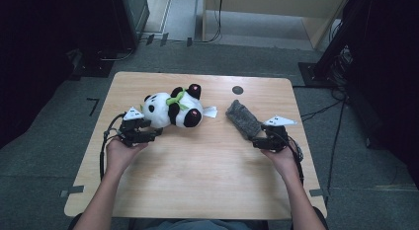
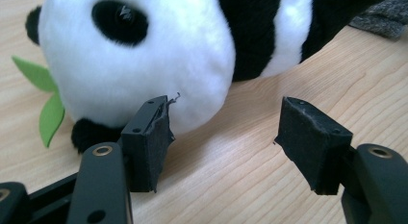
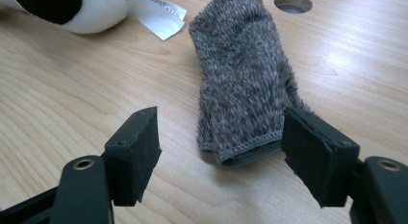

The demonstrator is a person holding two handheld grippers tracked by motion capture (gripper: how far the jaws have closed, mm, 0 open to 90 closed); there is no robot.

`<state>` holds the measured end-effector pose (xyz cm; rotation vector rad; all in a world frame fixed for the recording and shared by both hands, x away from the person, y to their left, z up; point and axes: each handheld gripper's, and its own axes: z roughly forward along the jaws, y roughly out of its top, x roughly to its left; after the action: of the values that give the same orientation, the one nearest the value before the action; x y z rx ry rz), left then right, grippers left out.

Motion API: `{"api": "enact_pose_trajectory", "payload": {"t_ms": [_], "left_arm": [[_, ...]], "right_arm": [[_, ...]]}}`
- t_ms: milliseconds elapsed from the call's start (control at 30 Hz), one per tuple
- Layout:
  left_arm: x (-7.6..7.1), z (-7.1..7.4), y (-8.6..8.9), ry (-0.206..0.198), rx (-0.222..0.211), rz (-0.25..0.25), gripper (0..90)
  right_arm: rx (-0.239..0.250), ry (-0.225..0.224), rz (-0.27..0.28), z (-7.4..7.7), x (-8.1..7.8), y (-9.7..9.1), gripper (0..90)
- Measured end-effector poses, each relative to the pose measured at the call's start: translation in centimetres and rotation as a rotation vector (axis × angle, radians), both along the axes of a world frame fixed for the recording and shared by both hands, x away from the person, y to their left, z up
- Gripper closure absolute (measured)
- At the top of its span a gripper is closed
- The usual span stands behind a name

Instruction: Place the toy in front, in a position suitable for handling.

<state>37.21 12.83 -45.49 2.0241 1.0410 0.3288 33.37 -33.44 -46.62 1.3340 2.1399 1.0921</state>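
A black and white plush panda (image 1: 173,109) with a green scarf lies on its side at the back left of the wooden table (image 1: 197,180). My left gripper (image 1: 152,133) is open just in front of its head. In the left gripper view the left pad (image 2: 151,137) sits against the white head (image 2: 144,56), and the other pad stands apart over bare wood. A fuzzy grey sock (image 1: 243,119) lies at the right. My right gripper (image 1: 257,141) is open at the sock's near end. The hem of the sock (image 3: 240,75) lies between the jaws, and neither pad presses on it.
A white label (image 3: 159,15) sticks out from the panda toward the sock. A round cable hole (image 1: 237,90) sits in the table behind the sock. Green felt leaves (image 2: 45,104) lie beside the panda's head. Cables and dark equipment stands surround the table on the floor.
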Motion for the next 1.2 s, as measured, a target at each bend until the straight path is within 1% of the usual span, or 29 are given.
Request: {"api": "enact_pose_trajectory", "payload": {"t_ms": [33,100,133,233,333,400,433,533,567,600,633,700,767,800,867,933,1000,1067,1133,1167,1200], "left_arm": [[0.0,0.2,-0.1,-0.009,-0.001,0.0,35.0],[0.0,0.6,-0.2,-0.026,-0.004,-0.006,34.6],[0.1,0.8,-0.2,-0.028,-0.013,-0.012,34.6],[0.5,1.2,-0.5,-0.026,-0.025,-0.016,34.5],[0.9,1.6,-0.8,-0.026,-0.031,-0.02,34.6],[1.2,1.9,-0.9,-0.022,-0.046,-0.025,35.0],[1.5,2.2,-1.1,-0.026,-0.041,-0.025,36.1],[1.8,2.6,-1.4,-0.026,-0.036,-0.028,36.7],[2.0,2.7,-1.5,-0.031,-0.037,-0.028,36.7],[2.3,3.0,-1.7,-0.032,-0.046,-0.023,38.1],[2.3,3.0,-1.7,-0.032,-0.046,-0.023,38.1],[2.7,3.2,-1.7,-0.029,-0.072,-0.029,38.4],[3.1,3.4,-1.8,-0.018,-0.098,-0.037,40.1],[3.3,3.6,-2.0,-0.019,-0.1,-0.046,41.3],[3.5,3.9,-2.3,-0.029,-0.082,-0.054,41.9],[3.7,4.1,-2.6,-0.033,-0.081,-0.064,43.6],[3.9,4.2,-2.7,-0.043,-0.08,-0.075,46.2],[4.0,4.2,-2.9,-0.042,-0.068,-0.076,46.0],[4.1,4.4,-2.8,-0.043,-0.087,-0.079,46.1],[4.3,4.6,-2.9,-0.045,-0.097,-0.087,47.7],[4.4,4.7,-2.9,-0.045,-0.097,-0.093,49.7]], "right_arm": [[-0.007,0.002,0.001,0.1,0.2,0.1,30.1],[-0.005,-0.001,0.002,0.1,0.3,0.1,30.2],[-0.004,0.002,0.008,0.1,0.6,0.2,30.3],[-0.007,0.009,0.007,0.1,0.9,0.4,30.4],[-0.007,0.005,0.008,0.2,1.1,0.5,30.9],[-0.003,0.006,0.009,0.2,1.2,0.5,31.9],[0.021,0.014,0.015,0.2,1.3,0.4,33.6],[0.035,0.02,0.011,0.2,1.4,0.4,35.4],[0.031,0.019,0.01,0.2,1.5,0.4,35.5],[0.022,0.012,0.008,0.3,1.5,0.4,36.0],[0.022,0.012,0.008,0.3,1.5,0.4,36.0],[0.025,0.018,0.004,0.4,1.6,0.4,35.9],[0.032,0.012,0.001,0.4,1.8,0.2,36.5],[0.031,0.02,0.001,0.4,2.0,0.1,37.2],[0.032,0.025,0.0,0.4,2.1,0.1,37.4],[0.029,0.033,-0.001,0.3,2.3,0.0,38.0],[0.051,0.057,0.005,0.1,2.6,-0.2,39.9],[0.05,0.066,0.005,0.1,2.7,-0.2,39.7],[0.048,0.067,0.004,0.1,2.8,-0.2,39.6],[0.045,0.058,-0.001,0.0,2.9,-0.2,38.9],[0.034,0.041,-0.004,0.0,3.1,0.0,40.3]]}}
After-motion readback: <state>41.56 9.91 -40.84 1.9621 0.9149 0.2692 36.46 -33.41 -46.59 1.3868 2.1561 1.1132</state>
